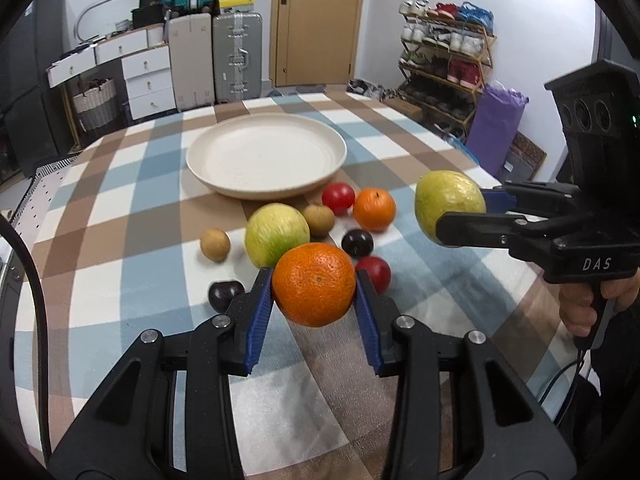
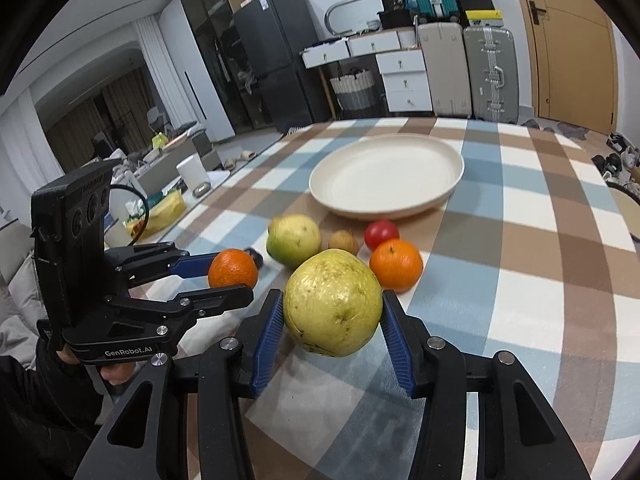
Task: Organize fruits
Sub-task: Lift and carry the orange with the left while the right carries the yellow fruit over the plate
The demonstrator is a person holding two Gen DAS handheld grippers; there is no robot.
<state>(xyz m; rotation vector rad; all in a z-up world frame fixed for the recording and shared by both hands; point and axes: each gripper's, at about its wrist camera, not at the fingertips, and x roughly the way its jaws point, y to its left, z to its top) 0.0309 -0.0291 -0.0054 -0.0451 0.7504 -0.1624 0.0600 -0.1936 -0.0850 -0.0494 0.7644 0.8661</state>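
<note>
In the left wrist view, the left hand-held gripper (image 1: 315,286) is seen clamped on a large orange (image 1: 314,284), its blue pads (image 1: 262,304) pressed against both sides of the fruit, which is held clear of the checked table (image 1: 120,264). Beyond the orange, at 12 o'clock, a cream plate (image 1: 208,148) is set on the table with nothing in it. Between plate and orange, loose fruit is scattered: a green apple (image 1: 276,232) just behind the orange at 11 o'clock, a small brown fruit (image 1: 215,244) at 10 o'clock, a dark plum (image 1: 225,295) at 9 o'clock, and at 1 o'clock a smaller orange (image 1: 374,209), a red fruit (image 1: 338,198) and another dark plum (image 1: 357,243). At 3 o'clock the right hand-held gripper (image 1: 460,216) is seen closed on a yellow-green guava (image 1: 446,200), raised off the table. In the right wrist view, the guava (image 2: 334,304) is gripped between the blue pads (image 2: 269,340) of the right hand-held gripper (image 2: 334,316). The plate (image 2: 456,160) lies at 12 o'clock, the green apple (image 2: 294,240) at 11 o'clock and the smaller orange (image 2: 396,265) at 1 o'clock. At 9 o'clock the left hand-held gripper (image 2: 224,280) is shown holding the large orange (image 2: 233,268), with a hand (image 2: 114,372) on its grip.
</note>
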